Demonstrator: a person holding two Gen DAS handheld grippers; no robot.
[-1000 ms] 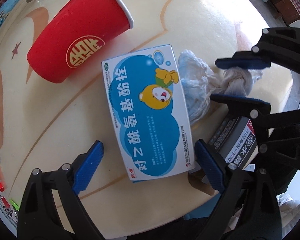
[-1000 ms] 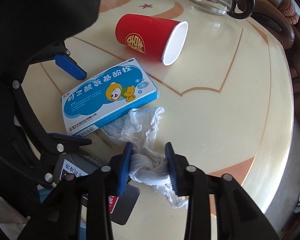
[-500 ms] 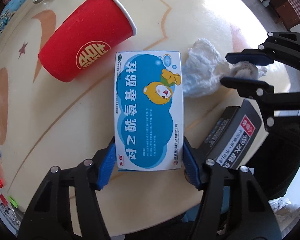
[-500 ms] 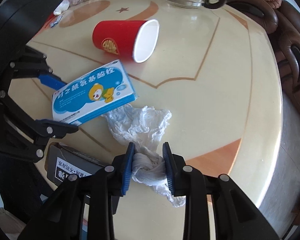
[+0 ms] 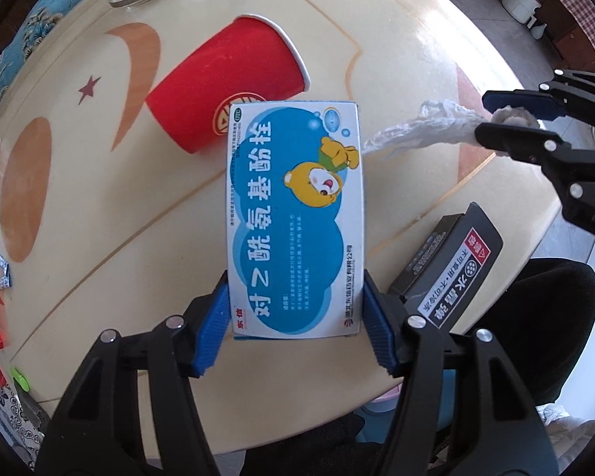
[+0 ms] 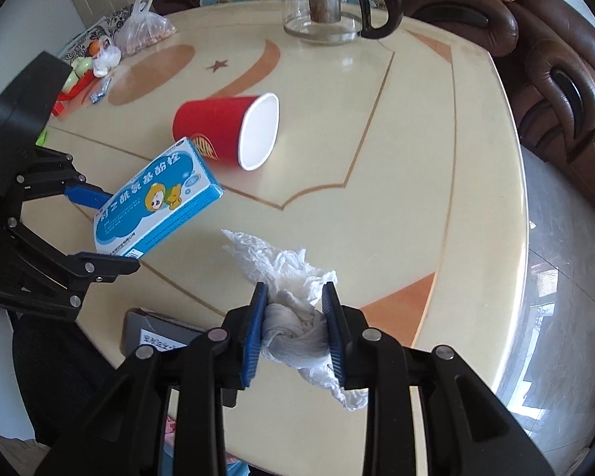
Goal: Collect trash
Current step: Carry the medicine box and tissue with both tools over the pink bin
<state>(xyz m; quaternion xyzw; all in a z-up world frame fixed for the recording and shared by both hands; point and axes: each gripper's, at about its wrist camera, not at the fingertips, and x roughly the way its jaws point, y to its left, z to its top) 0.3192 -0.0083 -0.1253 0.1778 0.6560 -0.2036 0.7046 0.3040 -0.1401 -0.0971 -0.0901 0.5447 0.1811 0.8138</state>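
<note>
My left gripper (image 5: 295, 323) is shut on a blue and white medicine box (image 5: 295, 218) and holds it lifted above the table; the box also shows in the right wrist view (image 6: 154, 202). My right gripper (image 6: 293, 329) is shut on a crumpled white tissue (image 6: 289, 317), raised off the table; it also shows in the left wrist view (image 5: 424, 131). A red paper cup (image 6: 226, 129) lies on its side on the cream round table (image 6: 436, 158), beyond the box.
A dark flat box (image 5: 452, 273) lies at the near table edge. A glass teapot (image 6: 329, 4) stands at the far side. Plastic bags and small items (image 6: 139, 31) sit at the far left. A brown leather sofa (image 6: 555, 59) is behind on the right.
My left gripper closed on the medicine box and lifted it. My right gripper, shut on the tissue throughout, raised it off the table.
</note>
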